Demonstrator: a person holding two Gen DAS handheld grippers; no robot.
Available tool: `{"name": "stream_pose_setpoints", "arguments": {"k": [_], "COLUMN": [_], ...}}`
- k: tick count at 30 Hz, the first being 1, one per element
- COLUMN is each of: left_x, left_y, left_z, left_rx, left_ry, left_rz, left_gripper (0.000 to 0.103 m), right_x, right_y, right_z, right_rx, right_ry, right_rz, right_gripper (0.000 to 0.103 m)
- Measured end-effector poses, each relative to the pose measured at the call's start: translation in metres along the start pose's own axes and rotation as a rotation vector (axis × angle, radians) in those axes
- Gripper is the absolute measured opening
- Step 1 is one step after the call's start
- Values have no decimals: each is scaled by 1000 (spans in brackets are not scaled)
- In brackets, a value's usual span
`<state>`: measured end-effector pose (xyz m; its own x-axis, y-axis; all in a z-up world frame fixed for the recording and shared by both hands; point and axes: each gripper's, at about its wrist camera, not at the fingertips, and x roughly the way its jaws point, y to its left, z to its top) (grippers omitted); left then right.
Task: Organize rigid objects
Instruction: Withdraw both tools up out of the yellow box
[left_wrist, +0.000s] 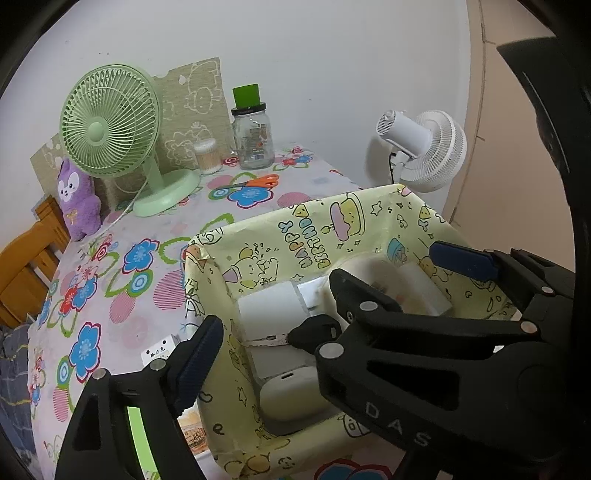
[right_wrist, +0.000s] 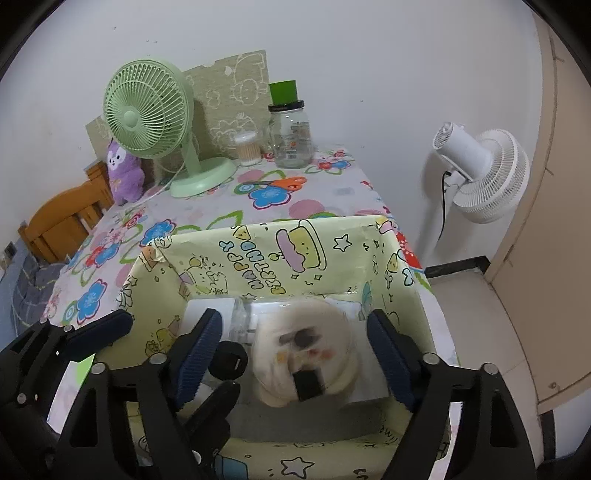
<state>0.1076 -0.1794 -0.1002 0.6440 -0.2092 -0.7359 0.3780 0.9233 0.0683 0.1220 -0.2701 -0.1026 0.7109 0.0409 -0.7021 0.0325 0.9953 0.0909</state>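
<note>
- Rigid objects sit inside a box (right_wrist: 258, 258) lined with pale yellow cartoon paper: a round cream thing (right_wrist: 306, 354) with a dark patch on it, white blocks (left_wrist: 271, 314), a rounded white case (left_wrist: 291, 400) and a black piece (right_wrist: 229, 360).
- The box stands on the tabletop (left_wrist: 122, 280) at its near edge; the cloth over it is pink with big blue, red and green flowers.
- At the far end of the tabletop, by the white wall: a green desk fan (left_wrist: 110, 122), a purple plush toy (left_wrist: 75, 199), a clear jar (left_wrist: 253, 136) with a green cup on its lid, a tub of cotton swabs (left_wrist: 207, 157) and orange-handled scissors (left_wrist: 258, 181).
- A white standing fan (right_wrist: 476, 173) is on the floor just off the tabletop's right side; a wooden chair (right_wrist: 62, 218) is at the left.
- The right gripper (right_wrist: 295, 354) hangs over the box, jaws released, straddling the round cream thing with the pads clear of it.
- The left gripper (left_wrist: 321, 299) is at the box's left wall, jaws spread wide and grasping nothing: one finger is outside the wall, the other over the inside.
- The round thing is smeared with blur, so its markings cannot be read.
- The right gripper's arms cover much of the box's contents in the left view.
</note>
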Motion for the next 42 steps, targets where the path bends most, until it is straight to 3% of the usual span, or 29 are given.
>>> {"name": "stream_pose_setpoints", "arguments": {"k": [11, 42], "left_x": [-18, -88], "left_y": [0, 40], "left_z": [-6, -33], "left_rx": [12, -23], "left_ry": [-29, -126], "left_rz": [-17, -2], "left_gripper": [90, 95], "right_x": [-21, -82], "right_y": [3, 66], "right_z": [-5, -15], "right_rx": [14, -25], "right_ry": [-32, -117], "right_rz": [-33, -89], "right_gripper": [96, 99]}}
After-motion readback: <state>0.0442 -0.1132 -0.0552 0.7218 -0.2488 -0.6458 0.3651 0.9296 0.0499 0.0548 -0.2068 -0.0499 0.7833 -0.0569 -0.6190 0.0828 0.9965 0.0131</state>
